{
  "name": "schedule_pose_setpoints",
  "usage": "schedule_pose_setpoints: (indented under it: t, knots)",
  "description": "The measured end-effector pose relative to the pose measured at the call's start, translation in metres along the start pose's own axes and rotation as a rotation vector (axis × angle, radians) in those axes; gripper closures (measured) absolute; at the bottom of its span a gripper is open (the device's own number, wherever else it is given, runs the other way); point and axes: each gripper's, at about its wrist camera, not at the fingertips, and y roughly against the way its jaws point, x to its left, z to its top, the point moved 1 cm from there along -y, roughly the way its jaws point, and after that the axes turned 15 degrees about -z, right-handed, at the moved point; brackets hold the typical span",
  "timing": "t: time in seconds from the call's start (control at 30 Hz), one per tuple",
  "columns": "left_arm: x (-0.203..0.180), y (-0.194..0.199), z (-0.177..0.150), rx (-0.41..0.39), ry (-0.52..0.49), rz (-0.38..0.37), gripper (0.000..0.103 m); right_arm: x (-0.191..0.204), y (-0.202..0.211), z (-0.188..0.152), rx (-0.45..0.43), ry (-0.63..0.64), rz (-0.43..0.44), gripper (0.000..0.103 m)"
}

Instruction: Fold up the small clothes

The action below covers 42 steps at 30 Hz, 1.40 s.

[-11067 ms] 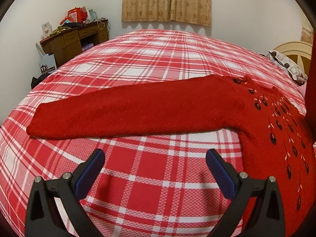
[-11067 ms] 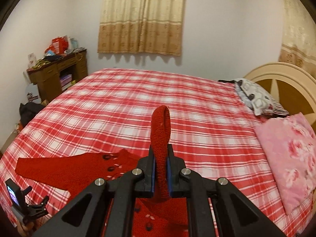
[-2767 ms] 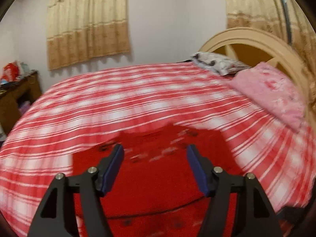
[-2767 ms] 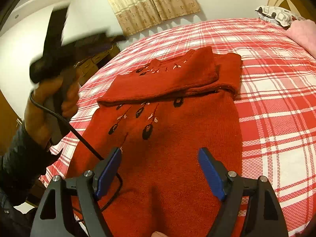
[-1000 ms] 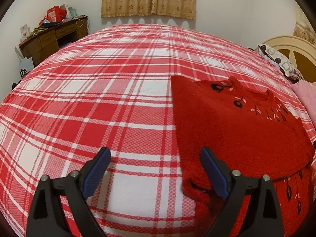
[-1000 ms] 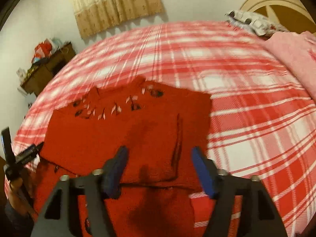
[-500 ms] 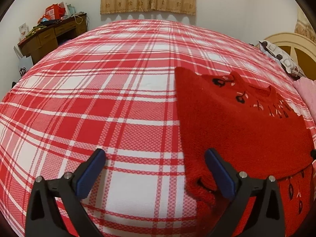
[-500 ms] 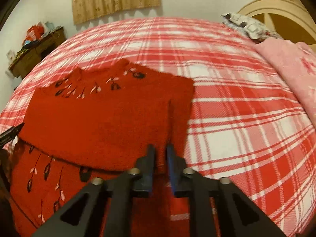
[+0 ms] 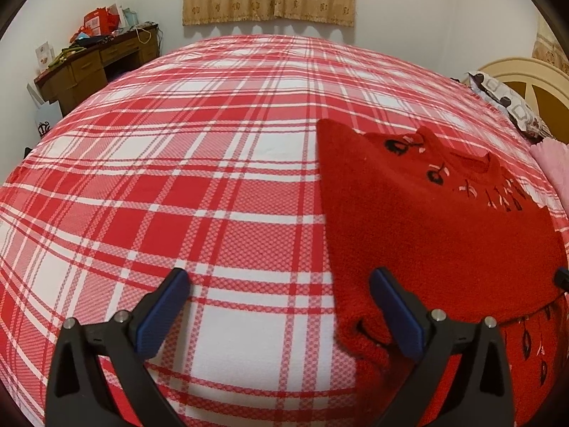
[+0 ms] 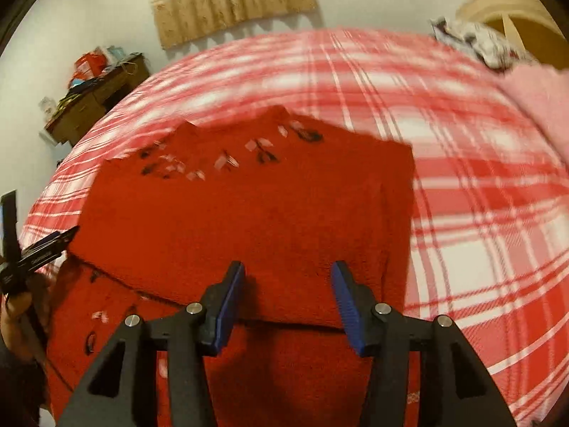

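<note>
Both sleeves of the red sweater [image 10: 249,220] now lie folded across its chest, where earlier one sleeve stretched flat along the bed [image 9: 177,178] and the other hung pinched in the right tool [image 10: 288,299]. So the sleeve step looks done; judged next is grabbing the hem or the side edges to fold the body in half. Right tool: jaws have just been opening again after a brief close half a second back, now parted partway with nothing pressed between the pads, hovering over the lower edge of the folded sleeve band, tilted steeply down at the sweater. This view is motion-blurred, so whether the fingertips brush the knit can't be told. Left tool [image 9: 281,316]: jaws at full spread, empty, pointing steeply down at the sweater's left edge, one blue pad [image 9: 398,320] over the knit, the other over the bare plaid sheet beside the sweater. The sweater sits on the bed, collar away from both tools, with a pink pillow [image 10: 540,106] and a patterned pillow [image 9: 505,103] beyond it toward the headboard [image 9: 526,71]. A hand [image 10: 17,316] holding the left tool shows at the sweater's left.
</note>
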Motion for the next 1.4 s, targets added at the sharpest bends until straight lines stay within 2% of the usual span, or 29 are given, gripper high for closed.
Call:
schedule_pose_setpoints:
  t: [0.23, 0.5, 0.67, 0.9, 1.1, 1.4]
  knots:
    - [-0.003, 0.001, 0.000, -0.005, -0.021, 0.021, 0.000, 0.006, 0.003, -0.006, -0.021, 0.081, -0.049, 0.055]
    - [-0.004, 0.002, 0.000, -0.006, -0.028, 0.025, 0.000, 0.011, -0.003, -0.009, -0.082, 0.079, -0.102, 0.053]
    - [-0.004, 0.003, 0.000, -0.005, -0.026, 0.019, 0.000, 0.008, -0.002, -0.008, -0.080, 0.066, -0.073, 0.052]
    - [-0.006, 0.008, -0.003, -0.002, -0.037, 0.023, 0.000, 0.011, 0.005, -0.011, -0.079, 0.085, -0.090, 0.052]
    - [-0.004, 0.027, -0.012, -0.004, -0.014, -0.025, 0.000, 0.004, 0.037, -0.017, -0.080, 0.029, -0.034, 0.049]
    - [-0.023, 0.053, -0.031, 0.004, -0.069, -0.046, 0.000, 0.022, 0.068, -0.041, -0.081, 0.073, 0.000, 0.047]
